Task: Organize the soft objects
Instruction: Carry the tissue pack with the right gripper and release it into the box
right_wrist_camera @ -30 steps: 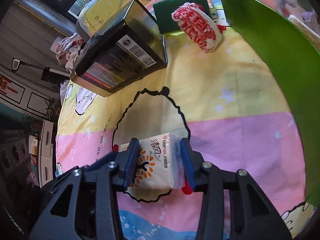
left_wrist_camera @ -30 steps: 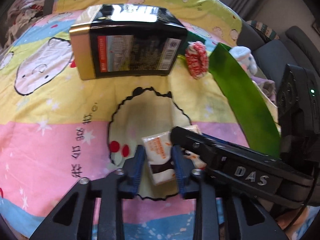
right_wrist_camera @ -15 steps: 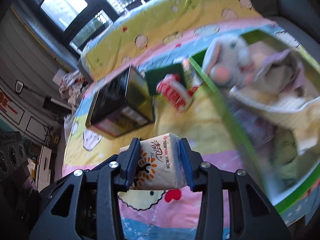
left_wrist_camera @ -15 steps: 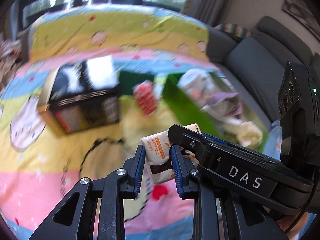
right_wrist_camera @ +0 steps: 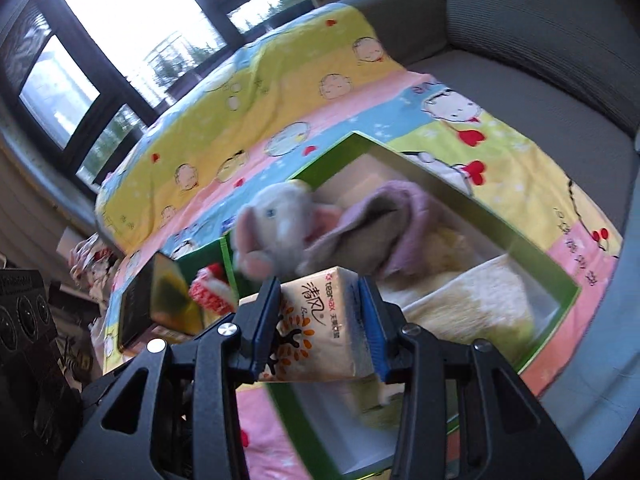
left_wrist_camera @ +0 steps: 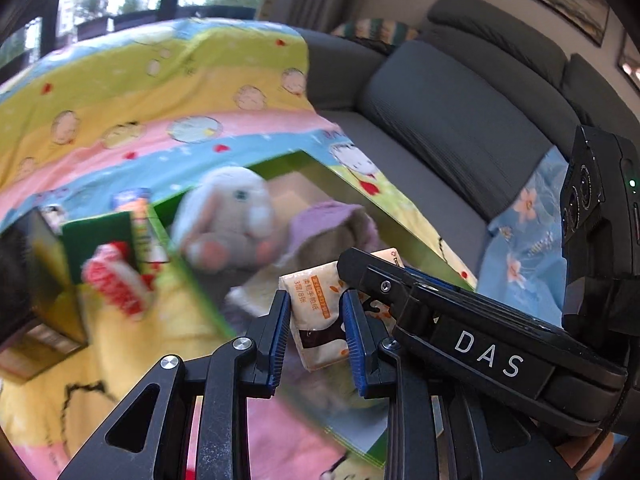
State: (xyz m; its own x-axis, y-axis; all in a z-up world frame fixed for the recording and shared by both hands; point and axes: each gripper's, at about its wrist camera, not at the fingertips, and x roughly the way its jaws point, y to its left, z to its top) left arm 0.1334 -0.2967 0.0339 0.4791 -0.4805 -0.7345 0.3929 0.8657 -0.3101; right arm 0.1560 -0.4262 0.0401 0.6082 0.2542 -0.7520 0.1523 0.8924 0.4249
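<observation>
Above green box (right_wrist_camera: 532, 256): two tissue packs (right_wrist_camera: 320, 328)

"DAS" in white on the black hand-held gripper body (left_wrist_camera: 488, 354). White plastic-wrapped tissue pack (right_wrist_camera: 316, 330): "清风", "teanax". Same pack's end in the left view: "3层/8张".

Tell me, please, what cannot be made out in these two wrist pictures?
- Left wrist view: the red-and-white knitted item and black-and-gold rectangular tin are smeared by motion blur.
- Right wrist view: the open green cardboard box's near corner is hidden behind the right hand-held gripper and its white tissue pack.
- Both views: the grey plush elephant's lower body is hidden under a lilac cloth.
</observation>
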